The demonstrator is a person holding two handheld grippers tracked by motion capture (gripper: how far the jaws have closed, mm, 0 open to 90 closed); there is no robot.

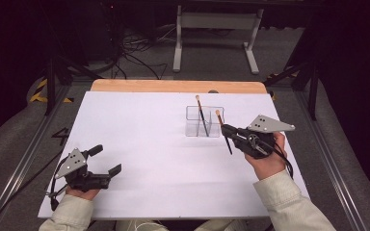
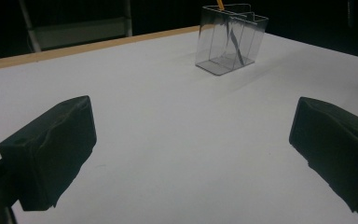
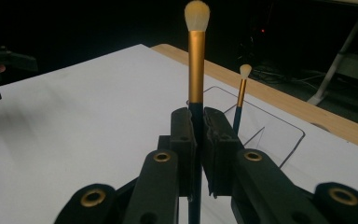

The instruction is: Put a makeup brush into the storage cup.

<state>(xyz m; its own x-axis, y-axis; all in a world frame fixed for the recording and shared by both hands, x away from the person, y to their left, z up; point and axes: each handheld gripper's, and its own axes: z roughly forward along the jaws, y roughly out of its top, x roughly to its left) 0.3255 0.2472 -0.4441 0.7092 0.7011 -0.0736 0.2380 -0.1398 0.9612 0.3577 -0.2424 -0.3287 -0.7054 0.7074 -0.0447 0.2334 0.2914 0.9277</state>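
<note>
The right claw [image 3: 196,140] is clenched on a makeup brush [image 3: 196,60], bristles up, just short of the clear holder [image 1: 204,121] where a second brush [image 1: 201,113] stands. Next likely move: carry it forward over a compartment, lower, release. The left claw [image 1: 107,160] rests released on the worktop [image 1: 139,144].

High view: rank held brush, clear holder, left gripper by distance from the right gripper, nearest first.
From the right gripper:
1. Held brush, clamped between its jaws.
2. Clear holder, just to its left, one brush inside.
3. Left gripper, open, far across the white table.
</note>
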